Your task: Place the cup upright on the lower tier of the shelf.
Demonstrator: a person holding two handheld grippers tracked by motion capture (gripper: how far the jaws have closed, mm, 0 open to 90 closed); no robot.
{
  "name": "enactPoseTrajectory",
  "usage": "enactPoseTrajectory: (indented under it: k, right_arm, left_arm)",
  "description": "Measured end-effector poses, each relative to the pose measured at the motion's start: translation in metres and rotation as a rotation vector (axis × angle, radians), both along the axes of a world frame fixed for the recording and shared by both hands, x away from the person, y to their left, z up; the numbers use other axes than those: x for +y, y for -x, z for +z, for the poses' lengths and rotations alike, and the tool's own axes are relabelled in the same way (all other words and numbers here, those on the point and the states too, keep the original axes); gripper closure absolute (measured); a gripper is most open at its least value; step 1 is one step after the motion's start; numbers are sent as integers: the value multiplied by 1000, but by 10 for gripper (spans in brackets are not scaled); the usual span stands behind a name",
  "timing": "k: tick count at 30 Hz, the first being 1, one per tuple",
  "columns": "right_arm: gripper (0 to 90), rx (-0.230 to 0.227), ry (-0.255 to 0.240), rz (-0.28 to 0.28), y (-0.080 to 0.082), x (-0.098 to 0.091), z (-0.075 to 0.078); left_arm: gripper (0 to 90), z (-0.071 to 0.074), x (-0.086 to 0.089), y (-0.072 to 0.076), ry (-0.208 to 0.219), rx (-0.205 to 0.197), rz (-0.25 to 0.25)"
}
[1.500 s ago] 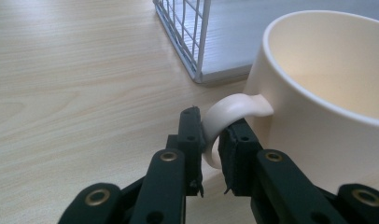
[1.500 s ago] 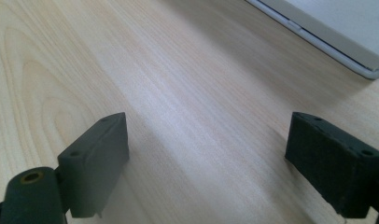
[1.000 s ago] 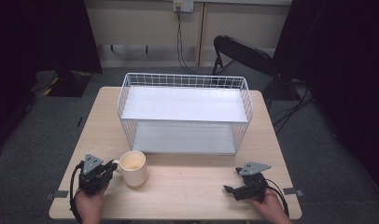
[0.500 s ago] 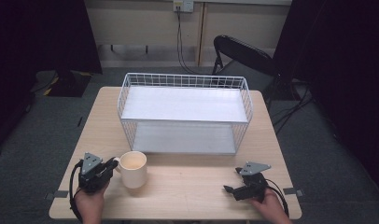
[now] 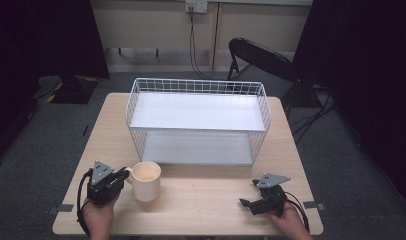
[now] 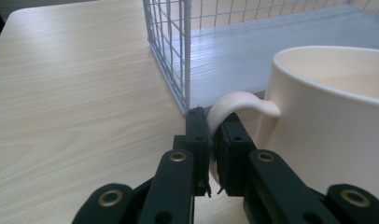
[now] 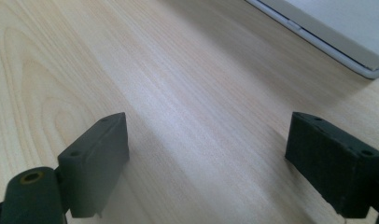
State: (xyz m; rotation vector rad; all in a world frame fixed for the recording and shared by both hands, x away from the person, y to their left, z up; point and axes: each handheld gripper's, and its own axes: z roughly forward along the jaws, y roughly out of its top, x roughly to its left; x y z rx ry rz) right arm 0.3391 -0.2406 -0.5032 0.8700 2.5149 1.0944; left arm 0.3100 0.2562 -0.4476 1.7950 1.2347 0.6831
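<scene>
A cream mug (image 5: 146, 180) stands upright on the wooden table (image 5: 206, 200), in front of the white wire rack (image 5: 197, 120). My left gripper (image 5: 122, 176) is shut on the mug's handle (image 6: 234, 105), whose curved loop is pinched between the two black pads (image 6: 198, 135). The mug's wall (image 6: 327, 130) rises just to the right of the jaws in the left gripper view. At the table's front right my right gripper (image 5: 247, 202) rests low over bare wood, open, with nothing between its fingertips (image 7: 100, 154).
The two-level wire rack stands across the table's far half, its near left corner (image 6: 178, 70) close behind the mug. A black folding chair (image 5: 261, 60) stands behind the table. Bare wood (image 7: 187, 112) lies between the two grippers.
The mug and left gripper have shifted slightly. The right gripper has stayed where it was.
</scene>
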Motion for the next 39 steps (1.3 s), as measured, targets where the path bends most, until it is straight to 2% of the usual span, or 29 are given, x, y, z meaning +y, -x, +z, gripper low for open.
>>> enactPoseTrajectory:
  k: [11,18,30,39]
  right_arm:
    - [126,0,0,0,0,0,0]
    - [126,0,0,0,0,0,0]
    - [126,0,0,0,0,0,0]
    - [126,1,0,0,0,0,0]
  left_arm:
    - [847,3,-11,-4,-3,17,-17]
    - [847,3,-21,-8,-1,13,-29]
    - [848,5,-43,-21,4,20,-41]
    - [848,10,-61,-33,0,10,-44]
